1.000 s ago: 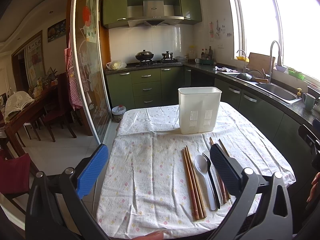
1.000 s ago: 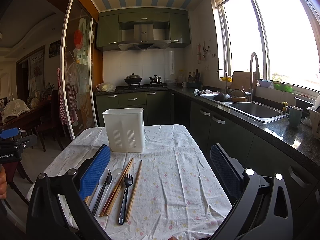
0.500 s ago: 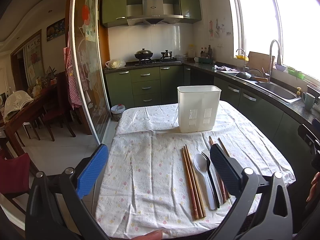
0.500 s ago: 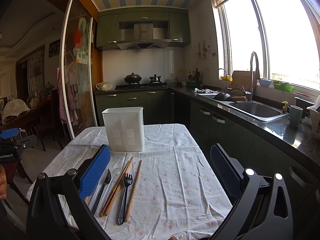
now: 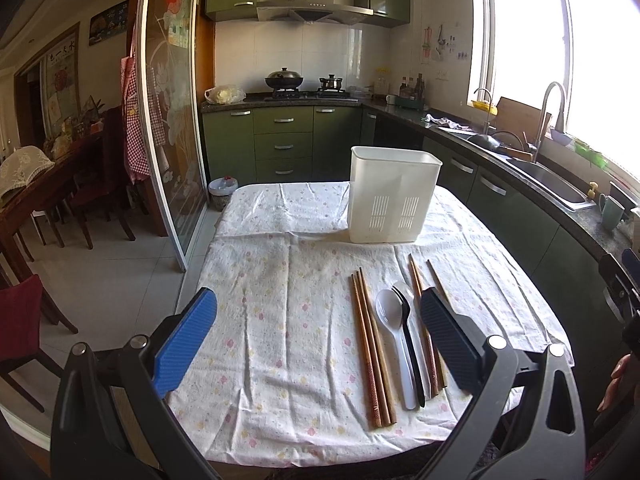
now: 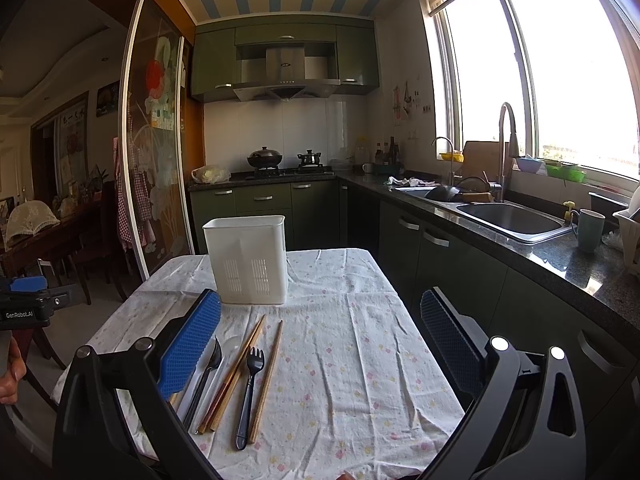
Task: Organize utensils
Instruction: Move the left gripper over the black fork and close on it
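White plastic utensil holder (image 5: 394,196) stands upright toward the far end of my cloth-covered table (image 5: 280,320). Nearer me lie chopsticks (image 5: 370,348), white spoon (image 5: 394,332), black spoon (image 5: 408,336) and black fork (image 6: 248,392), side by side. My left gripper (image 5: 316,336) and right gripper (image 6: 320,336) both gape wide, holding nothing.

The left tool (image 5: 318,334) is held with its two fingers spread wide apart, one padded in blue (image 5: 185,334) and one in black (image 5: 448,340), and nothing is gripped between them. The right tool (image 6: 320,338) is likewise held wide open and empty, a blue pad (image 6: 190,344) being set on one finger and a black pad (image 6: 450,340) on the other. Both are held above the near edge of the worktop (image 5: 280,312), level and pointed forward. The person's left hand (image 6: 10,372) is seen at the frame edge of the right wrist view.
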